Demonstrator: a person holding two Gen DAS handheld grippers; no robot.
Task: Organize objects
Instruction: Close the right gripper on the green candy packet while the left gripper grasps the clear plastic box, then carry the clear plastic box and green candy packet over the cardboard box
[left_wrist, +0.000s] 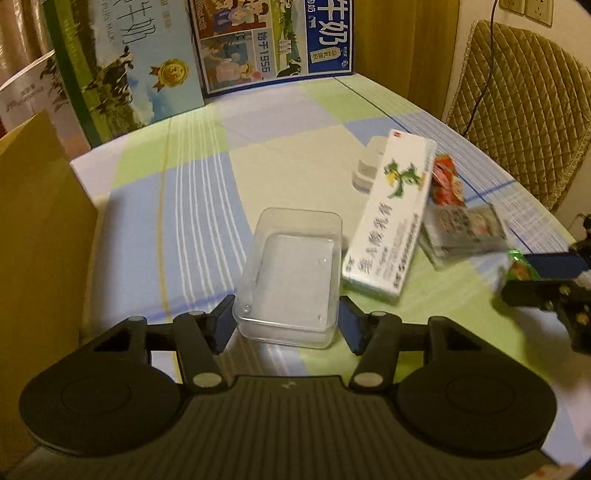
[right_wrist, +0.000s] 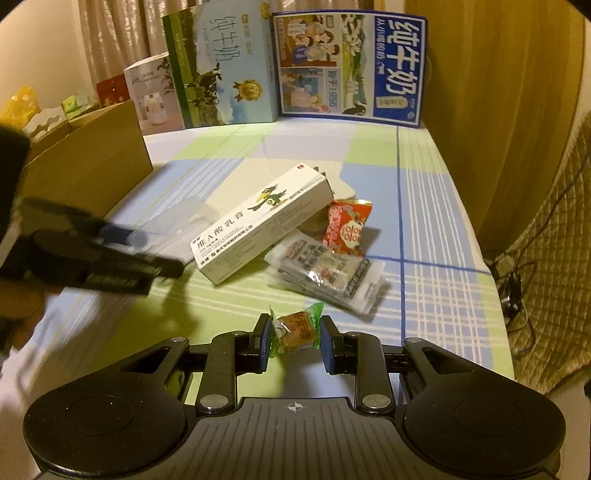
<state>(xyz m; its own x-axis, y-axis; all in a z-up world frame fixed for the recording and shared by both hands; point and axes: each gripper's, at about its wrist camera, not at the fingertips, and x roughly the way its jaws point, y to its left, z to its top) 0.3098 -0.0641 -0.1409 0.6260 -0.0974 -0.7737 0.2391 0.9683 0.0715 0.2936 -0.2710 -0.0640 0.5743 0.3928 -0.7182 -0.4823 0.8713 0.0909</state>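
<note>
- Nearest the lens in the left wrist view, the left gripper (left_wrist: 287, 325) has its blue pads set against the two short sides of a clear plastic box (left_wrist: 291, 277); the jaws stand partly open at the width of the box. The near end of the box is between them and the pads appear to touch it, though the clear plastic makes firm contact hard to confirm.
- In the right wrist view, the right gripper (right_wrist: 294, 341) is nearly closed on a small green-wrapped candy (right_wrist: 295, 328), one pad on each side of the wrapper, and it seems lifted a little off the tablecloth (right_wrist: 424, 206).
- At one o'clock from the box lies a long white carton (left_wrist: 388, 218), its near end just beside the box wall. Behind it stands a small white bottle (left_wrist: 367, 170).
- At two o'clock of the carton are a red snack packet (left_wrist: 447, 179) and a flat clear-wrapped packet (left_wrist: 461, 229), the two touching.
- Step in hand, as I judge it: the box is being steadied as the container while the candy is brought to it.
- Next move calls for carrying the candy over the open top of the box, at about ten o'clock from the right gripper, and letting go only once inside the rim, while the left keeps the light box from sliding.
</note>
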